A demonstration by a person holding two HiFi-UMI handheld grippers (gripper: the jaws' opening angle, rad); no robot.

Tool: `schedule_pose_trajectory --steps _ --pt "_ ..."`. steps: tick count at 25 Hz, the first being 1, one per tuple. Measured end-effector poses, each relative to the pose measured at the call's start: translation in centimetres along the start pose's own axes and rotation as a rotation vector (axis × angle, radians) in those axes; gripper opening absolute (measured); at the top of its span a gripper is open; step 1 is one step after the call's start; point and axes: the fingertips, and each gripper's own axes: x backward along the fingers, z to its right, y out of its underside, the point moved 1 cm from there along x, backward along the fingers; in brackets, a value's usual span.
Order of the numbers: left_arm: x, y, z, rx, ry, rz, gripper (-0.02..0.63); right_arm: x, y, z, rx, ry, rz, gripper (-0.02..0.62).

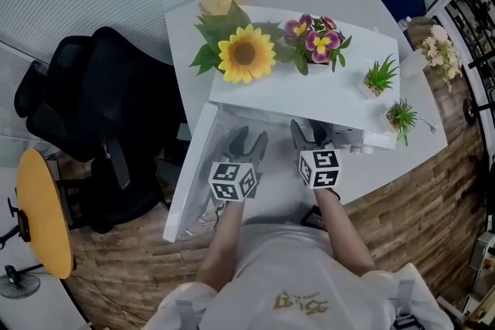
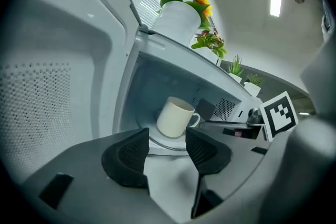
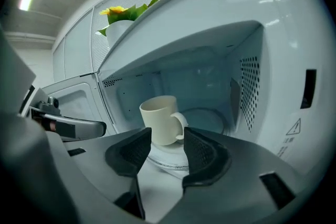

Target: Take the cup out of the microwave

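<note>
Right gripper view: cup (image 3: 159, 119) upright on turntable (image 3: 207, 119) inside microwave (image 3: 286, 34), centre frame. Right gripper (image 3: 167, 140) and left gripper (image 2: 167, 139) both released, empty. I'd straddle the cup body squarely, clear of the handle (image 3: 180, 122), before clenching.

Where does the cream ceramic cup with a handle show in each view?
Head view: not in it; the white microwave's top hides the cavity.
Left gripper view: the cup sits centre, just beyond the jaws.
Right gripper view: the cup sits centre-left, beyond the jaws.
Shared landmark: the yellow sunflower atop the microwave.
</note>
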Motion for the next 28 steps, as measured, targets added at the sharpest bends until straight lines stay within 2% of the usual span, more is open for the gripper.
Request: schedule_pose_trajectory --steps 7,18,23,28 --pt "-0.6 0.7 -0.4 0.016 -0.003 -0.018 0.219 -1.5 -0.3 0.7 -0.004 -0.003 0.006 0.225" --pt "-1.1 1.3 -0.9 0.033 -0.005 -0.034 0.219 -3.3 -1.0 0.6 0.047 -0.002 0.028 0.304" --pt "-1.0 1.5 -1.0 0.038 -0.004 -0.038 0.219 -3.8 -0.7 -0.4 0.066 -0.075 0.013 0.299" --pt "-1.0 1.3 -1.1 0.042 0.001 -0.034 0.216 -3.3 -0.2 -1.5 0.099 -0.091 0.003 0.252"
